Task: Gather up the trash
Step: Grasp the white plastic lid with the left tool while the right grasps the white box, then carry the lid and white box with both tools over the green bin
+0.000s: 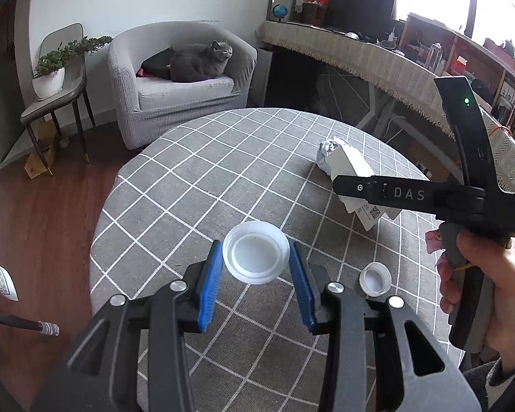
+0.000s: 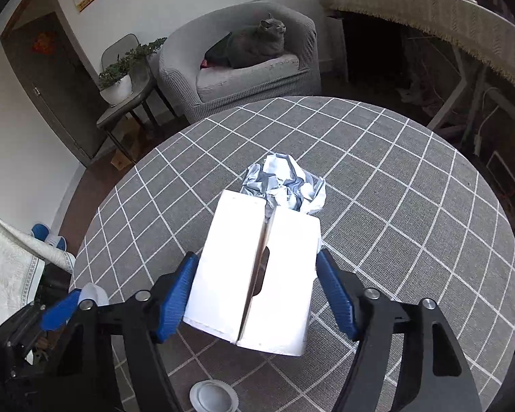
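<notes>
On the round table with a grey checked cloth, a large white plastic lid sits between the blue pads of my left gripper; the jaws are open with small gaps either side. A smaller white cap lies to its right. My right gripper straddles a white cardboard box; the left pad touches or nearly touches it, and a small gap shows at the right pad. Crumpled silver-white paper lies just beyond the box, and also shows in the left wrist view.
A grey armchair with a grey cat stands beyond the table. A side chair holds a potted plant. A long desk with a fringed cloth runs at the right. A small lid lies under the right gripper.
</notes>
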{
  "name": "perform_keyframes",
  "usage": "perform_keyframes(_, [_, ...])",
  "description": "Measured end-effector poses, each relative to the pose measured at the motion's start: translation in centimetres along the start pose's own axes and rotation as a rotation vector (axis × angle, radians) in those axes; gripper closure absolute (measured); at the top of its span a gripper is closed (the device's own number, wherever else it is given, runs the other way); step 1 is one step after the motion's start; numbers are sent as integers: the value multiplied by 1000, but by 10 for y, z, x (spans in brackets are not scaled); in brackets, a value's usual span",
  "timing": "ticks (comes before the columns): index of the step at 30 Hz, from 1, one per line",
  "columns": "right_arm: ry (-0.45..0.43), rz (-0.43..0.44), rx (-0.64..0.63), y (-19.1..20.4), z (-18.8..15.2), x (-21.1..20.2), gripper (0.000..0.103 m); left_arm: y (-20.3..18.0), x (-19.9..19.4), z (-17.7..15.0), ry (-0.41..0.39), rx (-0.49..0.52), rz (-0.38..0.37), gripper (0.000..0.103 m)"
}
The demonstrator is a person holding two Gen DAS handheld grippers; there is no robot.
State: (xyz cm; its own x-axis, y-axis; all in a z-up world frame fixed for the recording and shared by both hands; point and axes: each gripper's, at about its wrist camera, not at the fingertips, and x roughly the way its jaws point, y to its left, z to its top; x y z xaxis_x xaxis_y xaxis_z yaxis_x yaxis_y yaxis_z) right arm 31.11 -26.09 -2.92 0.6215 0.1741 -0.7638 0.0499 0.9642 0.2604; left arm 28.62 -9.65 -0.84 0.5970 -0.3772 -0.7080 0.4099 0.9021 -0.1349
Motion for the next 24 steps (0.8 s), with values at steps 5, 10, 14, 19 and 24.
perform_keyframes(5, [-14,21,-11,-1,-4,-9,41,0,-7,-4,-5,-8,-14,61])
perform_keyframes(10, [-36,38,-8,2,-12,-23,41,0,-18,-15,-19,-23,-22,61])
perform_keyframes(14, [-55,51,-24,8,-23,-37,42,2,-29,-23,-32,-53,-44,61])
perform_keyframes(19, [-75,51,-60,17,-40,-50,51,0,-42,-35,-33,-63,-65,61])
perform_keyframes(24, [-95,75,-50,18,-57,-61,52,0,-56,-47,-39,-78,-83,61])
